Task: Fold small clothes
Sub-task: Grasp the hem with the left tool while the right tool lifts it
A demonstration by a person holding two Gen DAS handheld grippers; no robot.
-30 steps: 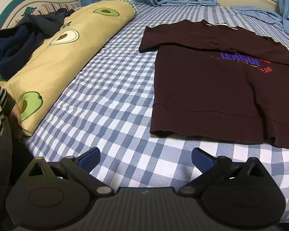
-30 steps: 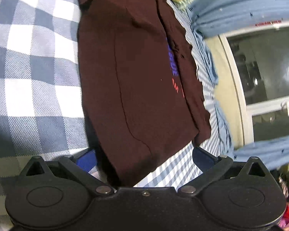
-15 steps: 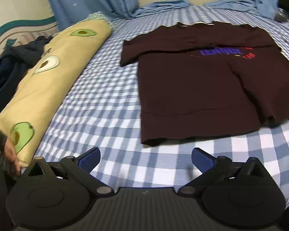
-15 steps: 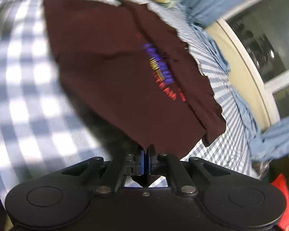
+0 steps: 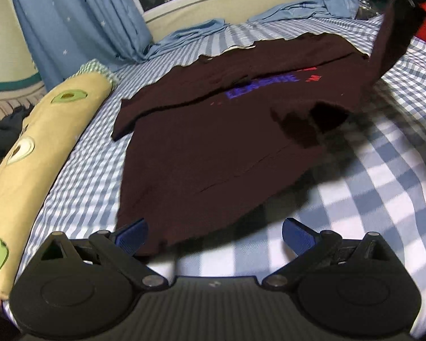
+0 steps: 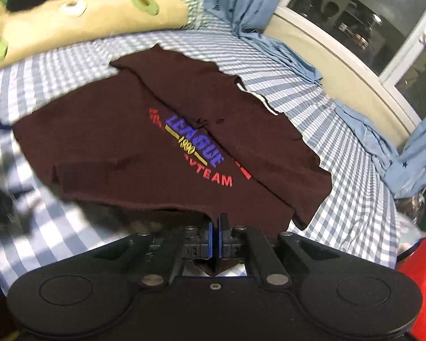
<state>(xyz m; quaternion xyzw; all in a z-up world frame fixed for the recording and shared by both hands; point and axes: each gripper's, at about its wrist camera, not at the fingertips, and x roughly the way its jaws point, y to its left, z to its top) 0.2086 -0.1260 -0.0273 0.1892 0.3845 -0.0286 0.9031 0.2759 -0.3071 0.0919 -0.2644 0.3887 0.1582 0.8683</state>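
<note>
Right gripper clamped on the maroon shirt's hem, lifting that corner off the checked bed, left gripper wide open at the near corner — folding barely begun.

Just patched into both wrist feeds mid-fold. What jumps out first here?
The dark maroon sweatshirt dominates, spread across the blue checked bed with its purple LEAGUE print facing up. The right gripper has its jaws shut on the sweatshirt's edge and lifts that side off the bed. The left gripper waits open at the near hem, and a yellow avocado-print pillow lies along the bed's left side.
</note>
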